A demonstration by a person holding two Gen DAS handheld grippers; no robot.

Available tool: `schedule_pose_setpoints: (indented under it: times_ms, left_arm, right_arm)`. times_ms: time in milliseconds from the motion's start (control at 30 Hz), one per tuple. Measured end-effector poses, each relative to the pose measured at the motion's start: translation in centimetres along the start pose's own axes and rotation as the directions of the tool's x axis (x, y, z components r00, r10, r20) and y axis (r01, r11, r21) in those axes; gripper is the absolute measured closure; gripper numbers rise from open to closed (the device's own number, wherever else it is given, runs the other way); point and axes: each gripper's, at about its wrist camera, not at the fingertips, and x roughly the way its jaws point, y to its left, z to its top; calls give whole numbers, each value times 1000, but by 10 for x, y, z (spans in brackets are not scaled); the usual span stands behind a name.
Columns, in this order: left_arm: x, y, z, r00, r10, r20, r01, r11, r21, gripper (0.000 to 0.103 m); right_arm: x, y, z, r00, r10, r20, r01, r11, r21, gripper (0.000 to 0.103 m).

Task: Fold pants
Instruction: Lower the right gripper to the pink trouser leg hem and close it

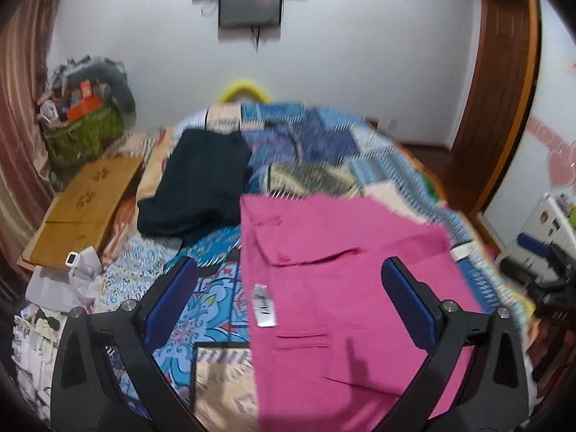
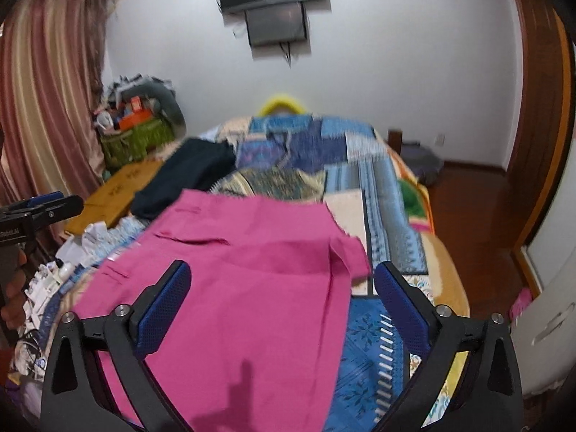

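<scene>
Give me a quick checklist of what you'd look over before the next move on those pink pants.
1. Left hand-held gripper open: ok.
2. Right hand-held gripper open: ok.
3. Pink pants free of both grippers: ok, neither holds cloth.
4. Pants lying flat on the patchwork bedspread: not ok, the far right corner is flipped over.
5. Dark garment off the pants: ok, it lies beyond them.
6. Near end of the pants: cannot tell, out of view.

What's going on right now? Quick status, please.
Left gripper and right gripper open, empty. Pink cotton pants flat on patchwork bedspread. Dark folded garment beyond, not touching.
</scene>
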Motion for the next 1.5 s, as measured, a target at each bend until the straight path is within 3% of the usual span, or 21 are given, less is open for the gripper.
schedule_pose_setpoints:
  times_ms: [133,300,433,500,600,633,700,767,867,1100,1267,1333,1500]
  left_arm:
    - [43,16,0,992,-1,-123,2,1000,11,11]
    - [96,32,-8,949,-88,-302,83,996,-32,32]
    - [119,32,-12,919,-123,-376,112,992,-50,46]
    - [125,31,-12,909,-130,-396,122,991,-46,49]
    - [131,30,-10,902,-144,-407,144,989,-30,68]
    - [132,29,-10,896,-153,-416,155,987,-28,70]
    - [136,28,-11,894,-152,-422,161,987,-14,71]
    - [139,26,-13,897,-130,-422,149,989,12,75]
    - [139,29,-15,913,-68,-402,88,996,32,79]
    - [143,29,-21,922,-15,-388,35,998,45,80]
    - [144,31,-20,917,-28,-397,49,998,44,80]
    - [144,31,-19,915,-41,-402,63,997,42,80]
    - [139,28,-9,904,-72,-422,96,995,35,79]
  right_arm:
    - [24,-21,2,996,37,-87,-35,999,21,9]
    - [56,-41,9,987,54,-148,-49,998,39,14]
    - [77,-41,15,980,83,-183,-82,997,12,24]
    - [89,-41,16,973,94,-209,-96,995,3,39]
    - [104,-39,15,965,99,-242,-107,994,-20,59]
    - [108,-41,15,964,102,-244,-110,994,-22,62]
    - [113,-43,12,961,108,-256,-116,993,-16,81]
    - [117,-44,7,956,116,-270,-123,992,-12,93]
    - [120,-43,8,957,96,-274,-108,994,-29,97]
    - [127,-53,6,953,47,-299,-58,998,-26,99]
    - [136,-68,-2,934,-10,-357,7,1000,-11,101]
    - [136,-76,-3,925,20,-380,-11,1000,26,101]
    - [106,-76,1,944,25,-328,-21,1000,16,100]
